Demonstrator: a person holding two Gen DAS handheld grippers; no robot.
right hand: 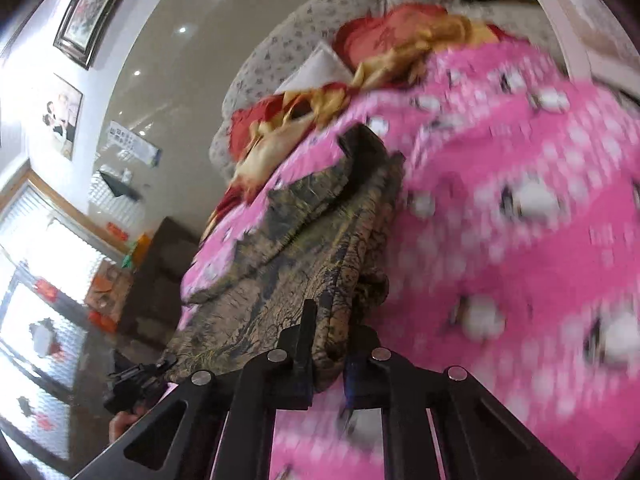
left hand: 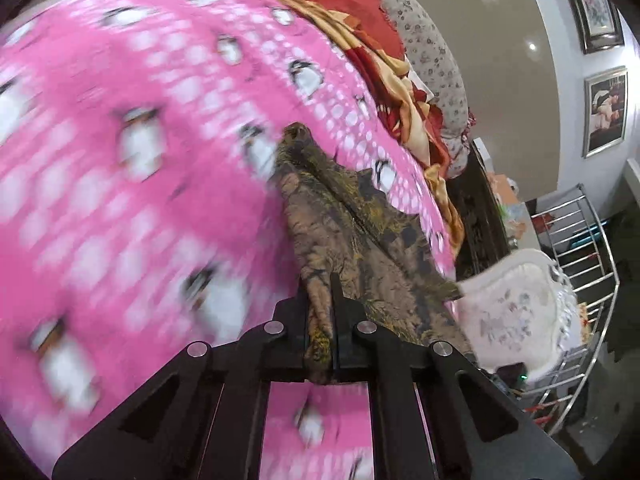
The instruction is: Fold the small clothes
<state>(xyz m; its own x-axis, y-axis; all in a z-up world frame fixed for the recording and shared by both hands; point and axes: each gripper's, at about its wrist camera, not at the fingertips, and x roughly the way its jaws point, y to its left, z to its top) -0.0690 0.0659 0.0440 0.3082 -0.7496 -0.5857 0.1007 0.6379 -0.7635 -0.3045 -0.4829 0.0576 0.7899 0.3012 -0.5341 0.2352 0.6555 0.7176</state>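
A small camouflage-patterned garment (left hand: 352, 220) in brown, olive and yellow lies across a pink bedspread (left hand: 120, 200) printed with white dots and penguins. My left gripper (left hand: 320, 312) is shut on one edge of the garment, with cloth bunched between its black fingers. In the right wrist view the same garment (right hand: 304, 240) stretches away, partly folded on itself, and my right gripper (right hand: 330, 332) is shut on its near edge. The other gripper (right hand: 136, 384) shows at the lower left of that view, holding the garment's far corner. Both views are motion-blurred.
Red and gold bedding (left hand: 384, 48) and a grey floral headboard (left hand: 432, 52) sit at the bed's head. A white floral cushion (left hand: 516, 312) and a metal rack (left hand: 580, 248) stand beside the bed. Framed pictures (left hand: 604, 112) hang on the wall. A window (right hand: 36, 280) is at left.
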